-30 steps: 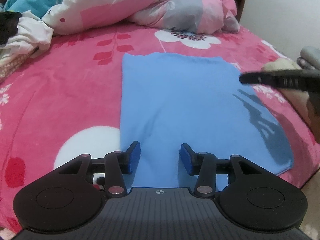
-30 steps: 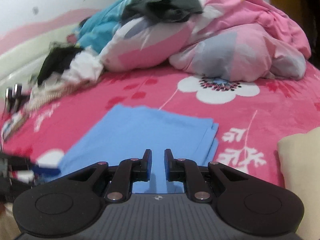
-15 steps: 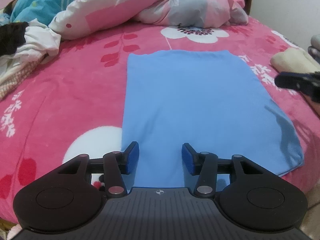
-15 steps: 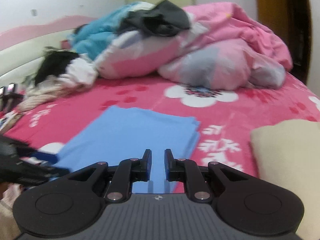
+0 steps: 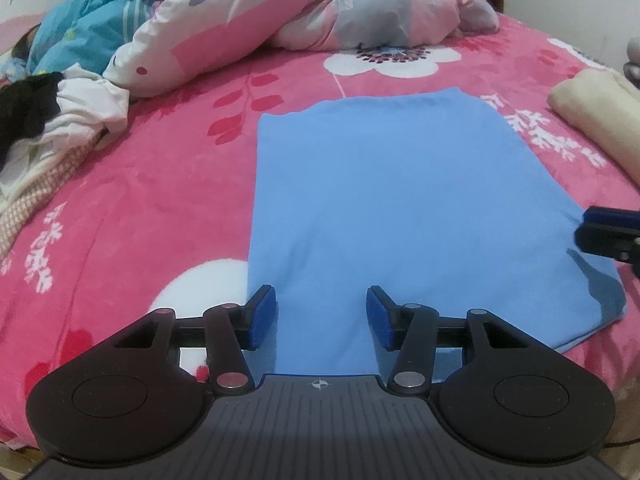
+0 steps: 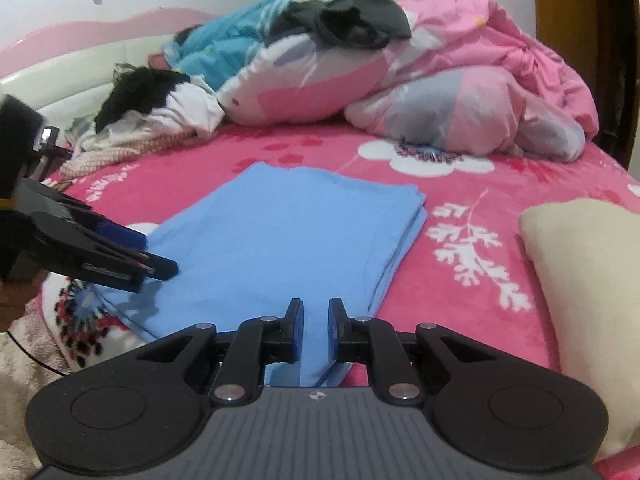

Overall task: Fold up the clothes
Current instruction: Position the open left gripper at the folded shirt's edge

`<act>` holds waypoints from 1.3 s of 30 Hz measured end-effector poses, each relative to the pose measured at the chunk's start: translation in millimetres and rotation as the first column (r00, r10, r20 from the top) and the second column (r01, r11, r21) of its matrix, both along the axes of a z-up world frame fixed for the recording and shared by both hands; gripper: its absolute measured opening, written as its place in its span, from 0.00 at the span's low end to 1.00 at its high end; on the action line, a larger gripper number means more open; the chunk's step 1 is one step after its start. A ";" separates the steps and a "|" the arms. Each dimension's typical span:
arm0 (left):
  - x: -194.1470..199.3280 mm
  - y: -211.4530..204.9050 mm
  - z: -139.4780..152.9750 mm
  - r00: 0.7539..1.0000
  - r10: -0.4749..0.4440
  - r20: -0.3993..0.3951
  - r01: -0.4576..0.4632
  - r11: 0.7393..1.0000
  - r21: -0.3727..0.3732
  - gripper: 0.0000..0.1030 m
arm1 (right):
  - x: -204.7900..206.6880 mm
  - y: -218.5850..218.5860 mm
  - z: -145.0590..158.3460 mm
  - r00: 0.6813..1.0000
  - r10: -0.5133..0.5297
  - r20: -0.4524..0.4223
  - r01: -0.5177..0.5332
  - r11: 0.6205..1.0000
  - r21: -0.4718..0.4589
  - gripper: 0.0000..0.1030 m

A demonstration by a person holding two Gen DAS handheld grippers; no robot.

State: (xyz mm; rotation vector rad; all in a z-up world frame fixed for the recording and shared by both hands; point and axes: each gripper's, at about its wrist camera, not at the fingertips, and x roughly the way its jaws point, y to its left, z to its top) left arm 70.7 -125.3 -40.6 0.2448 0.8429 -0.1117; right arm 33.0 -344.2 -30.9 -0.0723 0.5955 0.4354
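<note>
Item: blue garment [image 5: 384, 208], lying flat on the pink flowered bed [image 5: 160, 184], already folded into a neat oblong with layered edges showing along its right side in the right wrist view; we judge at least one fold done and perhaps a last fold, near end over far end, left. Left gripper [image 5: 321, 318]: over the near left corner of the garment, jaws standing about half apart, having just been opening a little, nothing pinched between them. Right gripper [image 6: 315, 330]: over the near right corner, jaws narrow with a slim gap, nothing visibly gripped. Finished stock: a cream folded piece [image 6: 584, 288] at the right edge of the bed, well apart from the blue one; we take it for a garment already done. Outstanding stock: a heap of unfolded clothes [image 6: 148, 120] at the far left, beside the bundled quilt [image 6: 440, 80]. We judge the task partway, with the heap not yet touched.
</note>
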 end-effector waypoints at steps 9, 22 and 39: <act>-1.7 -9.8 -0.8 1.000 -0.004 0.016 0.002 0.998 0.065 0.50 | -19.5 5.0 -9.2 0.999 0.050 0.005 -0.050 0.999 -0.009 0.13; -2.3 -17.6 -1.0 1.000 0.022 0.020 -0.024 0.993 0.114 0.53 | -22.2 1.4 -21.9 0.999 0.030 -0.017 -0.030 1.000 0.004 0.13; -4.3 -15.7 -2.4 0.999 0.033 0.031 -0.037 0.993 0.115 0.56 | -36.9 -4.8 -25.3 0.999 0.032 -0.013 -0.032 0.999 0.012 0.13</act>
